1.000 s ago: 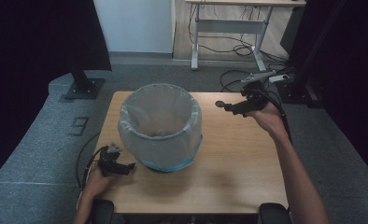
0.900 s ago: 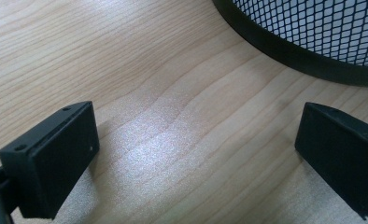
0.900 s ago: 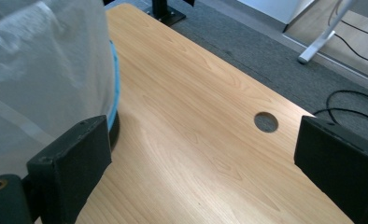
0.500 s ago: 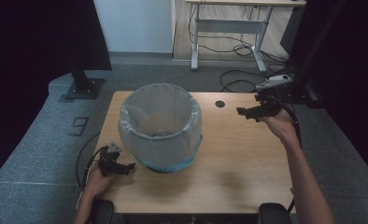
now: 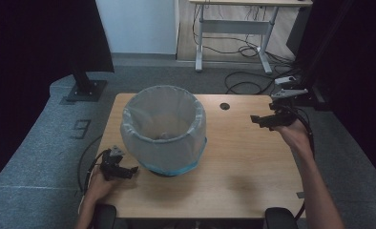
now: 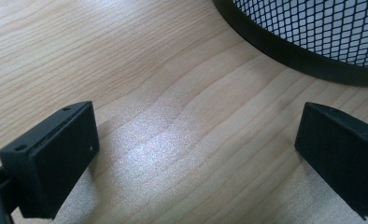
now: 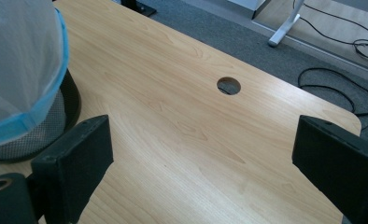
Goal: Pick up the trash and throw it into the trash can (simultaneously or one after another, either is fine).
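A black mesh waste bin, lined with a translucent bag that has a blue hem, stands on the left half of the wooden table. My left gripper rests low at the table's front left, just before the bin's base. Its jaws stand wide apart over bare wood, with the bin's black bottom ring just ahead. My right gripper hovers over the table's right side and points left toward the bin. It is open with nothing between its jaws. The lined bin sits at its far left.
A round cable hole sits in the table near the back edge, also in the right gripper view. Grey carpet surrounds the table. A desk frame and loose cables lie behind it, and a monitor stand base sits at the back left.
My right hand has drawn away from the bin, moving right and a little lower toward the table's right edge. The left gripper and the bin have stayed put.
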`<action>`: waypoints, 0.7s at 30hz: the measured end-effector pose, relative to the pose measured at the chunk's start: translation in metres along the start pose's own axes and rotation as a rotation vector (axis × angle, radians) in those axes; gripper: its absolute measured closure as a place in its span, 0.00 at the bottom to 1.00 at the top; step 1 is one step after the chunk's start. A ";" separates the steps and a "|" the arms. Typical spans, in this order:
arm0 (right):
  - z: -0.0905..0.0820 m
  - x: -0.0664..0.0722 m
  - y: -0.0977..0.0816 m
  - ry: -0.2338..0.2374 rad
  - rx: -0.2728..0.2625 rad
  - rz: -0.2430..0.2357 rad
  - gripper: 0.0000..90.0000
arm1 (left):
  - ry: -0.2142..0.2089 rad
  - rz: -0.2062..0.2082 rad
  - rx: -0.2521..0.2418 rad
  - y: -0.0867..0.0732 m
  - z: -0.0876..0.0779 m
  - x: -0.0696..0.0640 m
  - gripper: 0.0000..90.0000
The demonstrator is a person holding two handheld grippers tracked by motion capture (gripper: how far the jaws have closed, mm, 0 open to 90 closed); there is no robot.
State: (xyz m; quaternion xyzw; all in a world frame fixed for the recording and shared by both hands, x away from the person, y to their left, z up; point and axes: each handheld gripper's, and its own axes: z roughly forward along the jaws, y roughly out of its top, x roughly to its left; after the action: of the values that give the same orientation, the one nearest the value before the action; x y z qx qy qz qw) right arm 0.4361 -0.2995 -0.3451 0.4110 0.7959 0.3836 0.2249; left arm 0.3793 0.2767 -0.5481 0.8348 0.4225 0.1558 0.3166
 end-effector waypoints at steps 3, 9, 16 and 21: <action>0.002 -0.002 -0.008 -0.005 0.001 0.009 0.05 | 0.000 0.000 0.000 0.000 0.000 0.000 0.00; 0.004 -0.003 -0.017 -0.010 -0.001 0.017 0.05 | 0.001 -0.001 0.000 0.000 0.000 0.000 0.00; 0.011 -0.004 -0.031 -0.013 0.006 0.019 0.05 | 0.001 -0.001 0.000 0.000 0.000 0.000 0.00; 0.017 -0.003 -0.041 -0.015 0.012 0.020 0.05 | 0.001 -0.001 0.000 0.000 0.000 0.000 0.00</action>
State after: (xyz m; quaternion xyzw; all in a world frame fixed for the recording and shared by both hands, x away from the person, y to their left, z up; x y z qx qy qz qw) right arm 0.4297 -0.3097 -0.3881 0.4233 0.7922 0.3779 0.2247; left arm 0.3792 0.2766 -0.5480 0.8345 0.4232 0.1560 0.3164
